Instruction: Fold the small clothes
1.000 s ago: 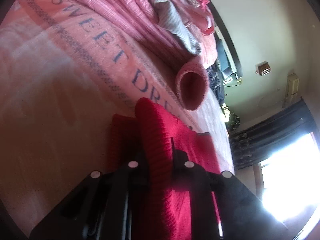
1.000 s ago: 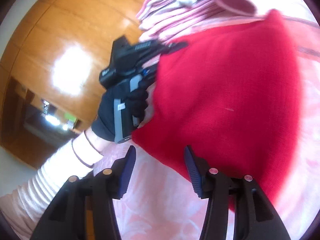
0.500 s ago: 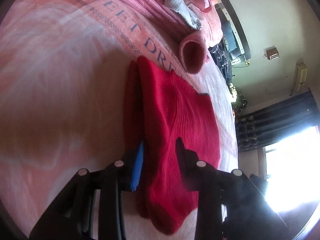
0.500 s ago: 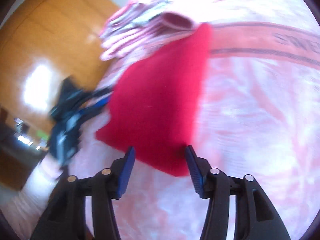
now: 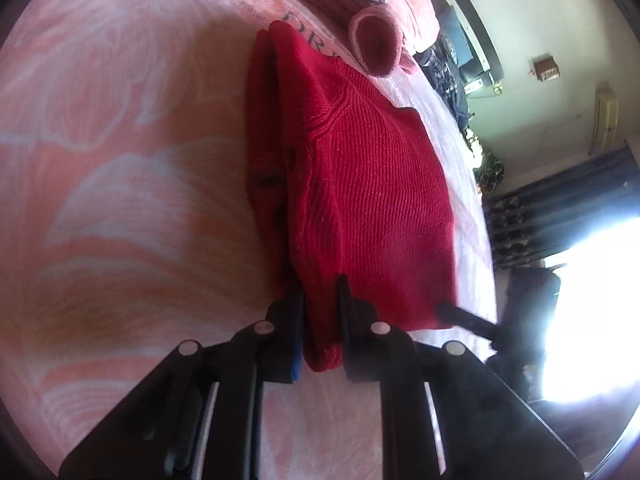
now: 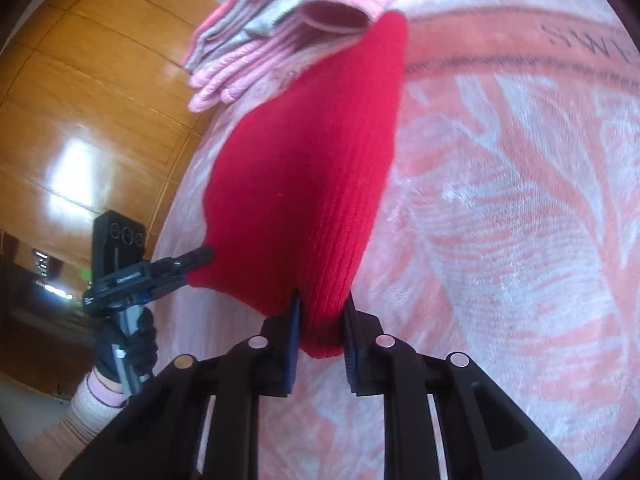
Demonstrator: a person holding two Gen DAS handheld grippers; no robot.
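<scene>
Since half a second ago, both grippers have been closed onto the near corners of the red knitted garment (image 5: 372,184), which was then only straddled by parted fingers. It lies folded on the pink patterned blanket (image 5: 120,168), running from 6 toward 12 o'clock in both wrist views. Its near corner is pinched by the left gripper (image 5: 320,300), and its other near corner is pinched by the right gripper (image 6: 320,312). At 12 o'clock a pile of pink and grey clothes (image 6: 280,28) is seen just beyond the garment. At 9 o'clock in the right wrist view, wooden panelling (image 6: 88,100) is seen.
</scene>
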